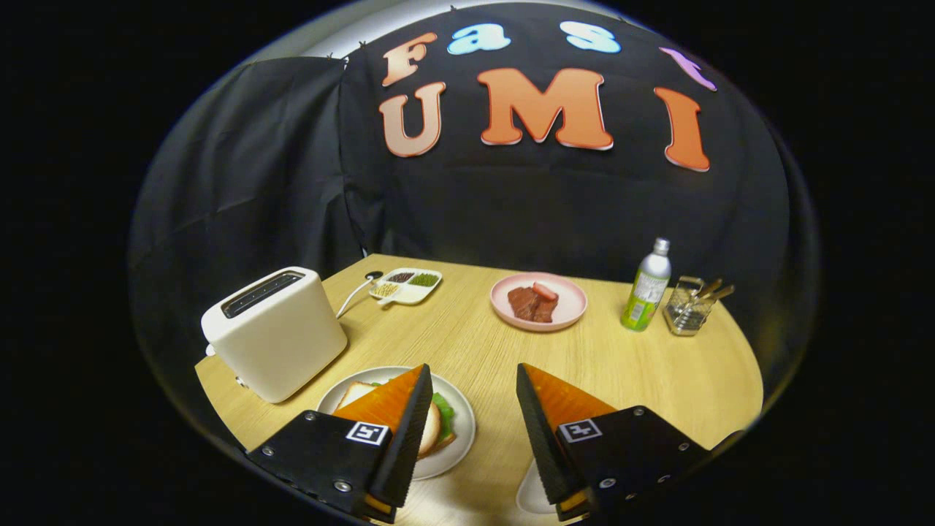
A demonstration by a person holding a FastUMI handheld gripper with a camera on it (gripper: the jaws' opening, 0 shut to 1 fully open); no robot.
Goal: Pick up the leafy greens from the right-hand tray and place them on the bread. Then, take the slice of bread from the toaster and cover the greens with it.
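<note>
Table [475,351]: one toaster [274,332], three plates; tool [473,376] fingers apart, empty.

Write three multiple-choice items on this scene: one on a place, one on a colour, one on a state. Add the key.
1. Where is the toaster?
A. just beyond the white plate holding the sandwich
B. beside the bottle
C. on the pink plate

2. What colour is the plate under the meat?
A. blue
B. pink
C. black

3. How are the gripper's fingers?
A. shut on bread
B. shut on the bottle
C. open, holding nothing

Key: 1 A, the toaster stands right behind that plate; 2 B, its rim is pink; 3 C, bare table shows between the fingers.
</note>
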